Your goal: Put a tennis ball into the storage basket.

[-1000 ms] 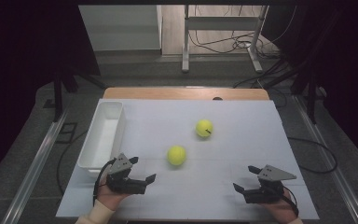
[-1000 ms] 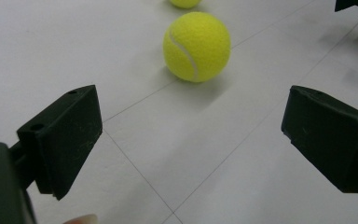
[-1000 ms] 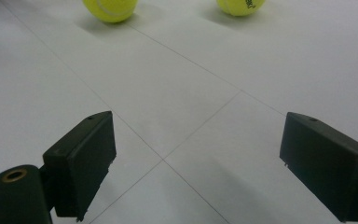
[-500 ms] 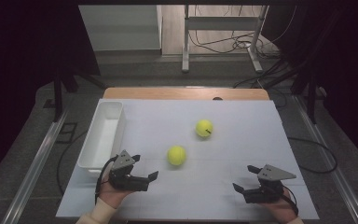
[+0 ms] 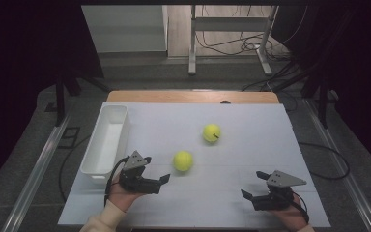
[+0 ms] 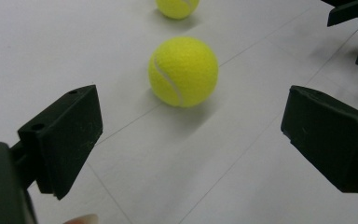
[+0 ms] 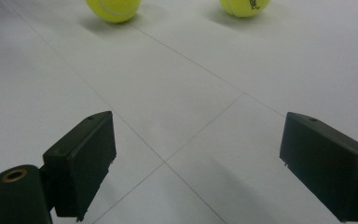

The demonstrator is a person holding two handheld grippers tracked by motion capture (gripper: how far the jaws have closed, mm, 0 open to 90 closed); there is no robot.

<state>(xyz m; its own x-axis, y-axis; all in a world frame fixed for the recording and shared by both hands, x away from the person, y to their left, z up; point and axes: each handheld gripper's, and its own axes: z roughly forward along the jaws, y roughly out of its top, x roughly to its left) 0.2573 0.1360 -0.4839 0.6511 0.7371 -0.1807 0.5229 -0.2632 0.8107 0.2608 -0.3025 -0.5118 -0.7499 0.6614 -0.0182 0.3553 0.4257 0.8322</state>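
Two yellow tennis balls lie on the white table. The nearer ball [image 5: 183, 161] sits mid-table and the farther ball [image 5: 211, 133] lies behind it to the right. My left gripper [image 5: 155, 169] is open, just left of the nearer ball and pointed at it. In the left gripper view that ball [image 6: 182, 71] lies a short way ahead of the wide-apart jaws of my left gripper [image 6: 191, 121], with the other ball [image 6: 177, 7] beyond. My right gripper [image 5: 252, 184] rests open at the front right. From the right gripper [image 7: 198, 140], both balls [image 7: 114, 8] [image 7: 244, 6] lie far ahead.
A long white bin [image 5: 107, 140] stands along the table's left edge, just behind my left hand. The right gripper [image 6: 354, 18] appears at the top right of the left gripper view. Dark floor, cables and a stand lie beyond the table's far edge.
My left gripper has shifted a little to the right and forward, closer to the nearer ball. The right gripper and both balls have stayed put.
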